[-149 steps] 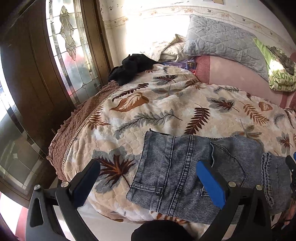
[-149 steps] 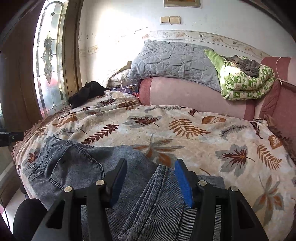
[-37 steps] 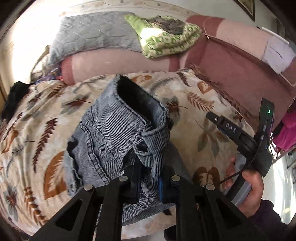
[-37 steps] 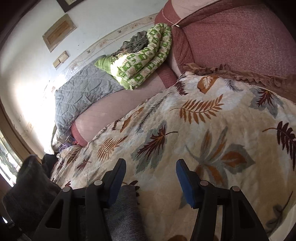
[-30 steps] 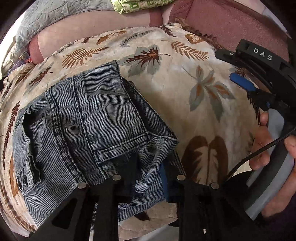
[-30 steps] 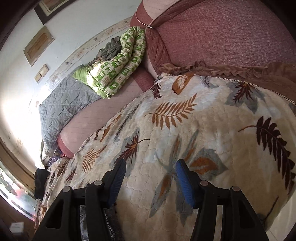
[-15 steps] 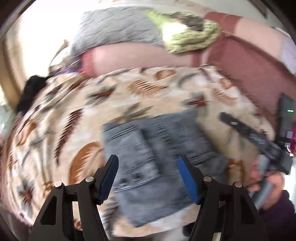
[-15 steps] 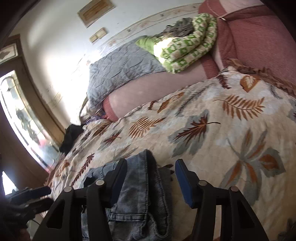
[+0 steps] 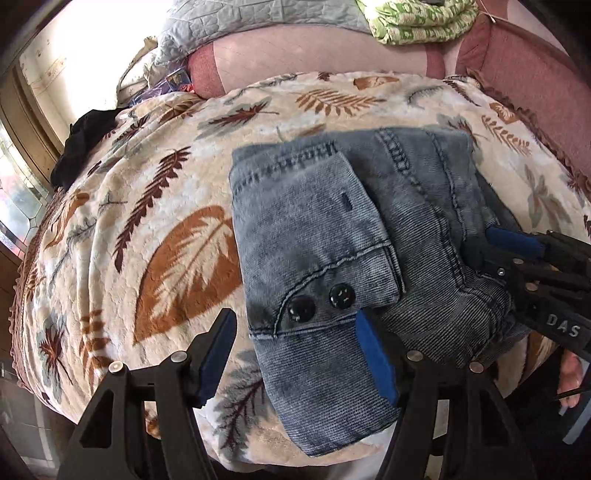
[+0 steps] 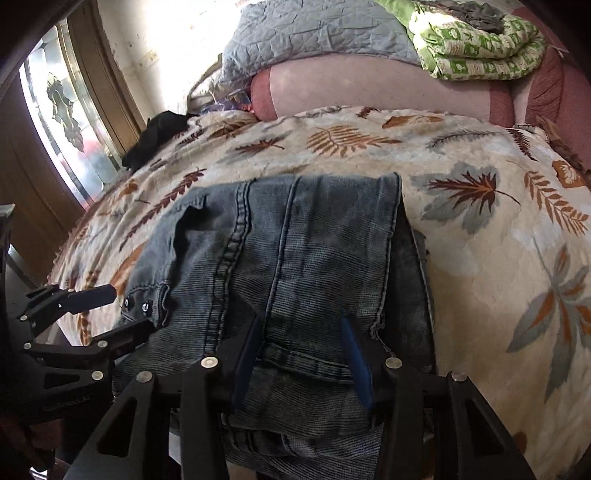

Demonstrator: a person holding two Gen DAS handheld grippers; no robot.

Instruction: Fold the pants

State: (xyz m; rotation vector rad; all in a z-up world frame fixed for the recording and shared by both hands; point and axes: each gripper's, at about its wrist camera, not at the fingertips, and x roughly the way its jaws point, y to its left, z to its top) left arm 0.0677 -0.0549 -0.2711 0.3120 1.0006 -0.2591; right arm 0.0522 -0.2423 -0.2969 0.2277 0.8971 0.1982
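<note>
The blue denim pants (image 9: pixel 314 229) lie folded into a compact stack on the leaf-print blanket (image 9: pixel 166 221), near its front edge. My left gripper (image 9: pixel 295 339) hangs open over the stack's near left part, by the two black buttons, and its pads touch nothing. In the right wrist view the pants (image 10: pixel 303 240) fill the middle. My right gripper (image 10: pixel 301 354) stands open astride the flat waistband end, with denim between its fingers but not pinched. The right gripper (image 9: pixel 487 254) also shows at the stack's right edge, and the left gripper (image 10: pixel 110 314) at its left.
A black garment (image 10: pixel 159 136) lies at the blanket's far left by the glazed door (image 10: pixel 62 110). A grey quilted pillow (image 10: pixel 314 33) and a green folded quilt (image 10: pixel 480 40) rest on the pink backrest (image 9: pixel 314 51). A person's hand (image 9: pixel 570 376) holds the right gripper.
The left gripper has let go of the pants and opened, and now hangs over their left part. The right gripper swung in from the bare blanket onto the stack.
</note>
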